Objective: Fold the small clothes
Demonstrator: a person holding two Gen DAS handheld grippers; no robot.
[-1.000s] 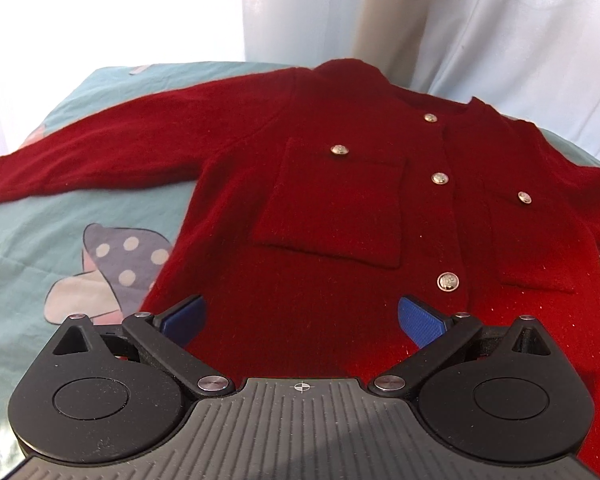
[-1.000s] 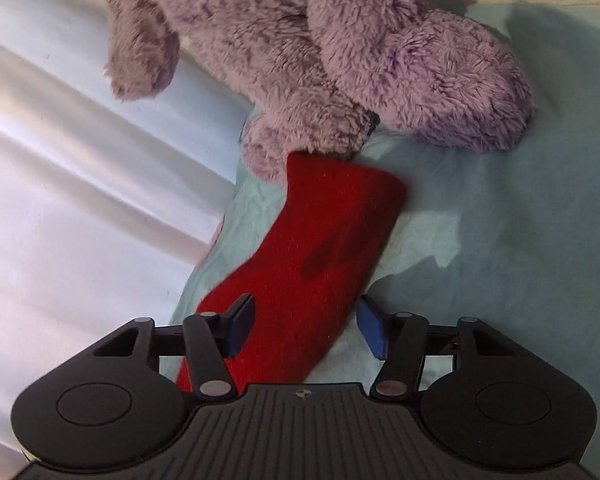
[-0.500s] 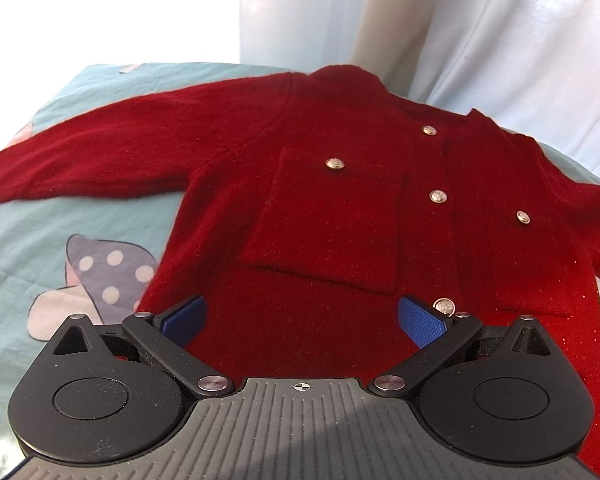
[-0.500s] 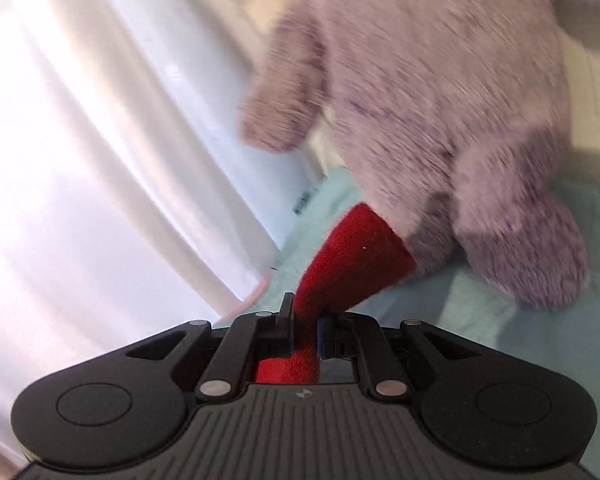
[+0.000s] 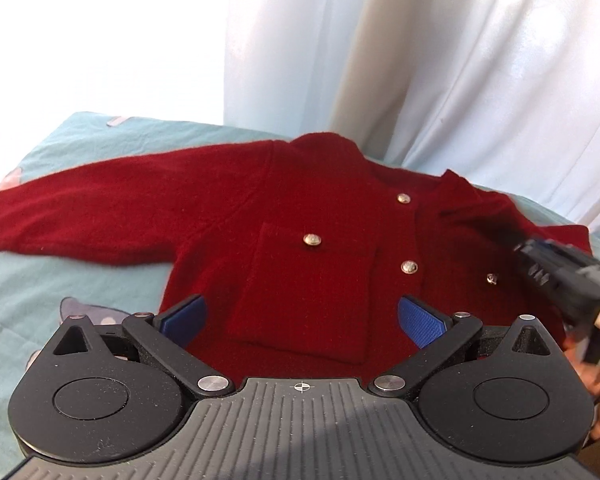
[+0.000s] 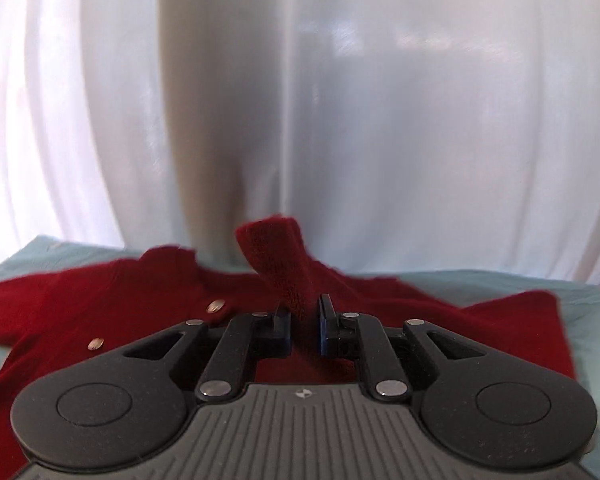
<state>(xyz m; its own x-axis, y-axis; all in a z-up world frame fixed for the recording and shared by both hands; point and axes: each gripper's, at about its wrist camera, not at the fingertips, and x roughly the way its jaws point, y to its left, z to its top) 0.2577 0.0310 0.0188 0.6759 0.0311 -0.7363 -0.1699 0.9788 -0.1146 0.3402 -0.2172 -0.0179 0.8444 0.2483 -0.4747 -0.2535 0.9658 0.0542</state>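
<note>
While cardigan [image 5: 308, 256] is lying on sheet [image 5: 80, 144]:
L gripper [image 5: 302, 316]: hovering, jaws spread wide
R gripper [image 6: 303, 320]: pinching sleeve [image 6: 278, 260], cuff sticking up

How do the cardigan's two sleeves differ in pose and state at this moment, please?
The left sleeve lies flat and stretched out across the blue sheet, while the right sleeve is lifted, its cuff standing up over the cardigan's body. Nothing grips the left sleeve, since the left gripper hangs open over the hem; the right gripper is shut on the right sleeve. Both are the same dark red knit.
</note>
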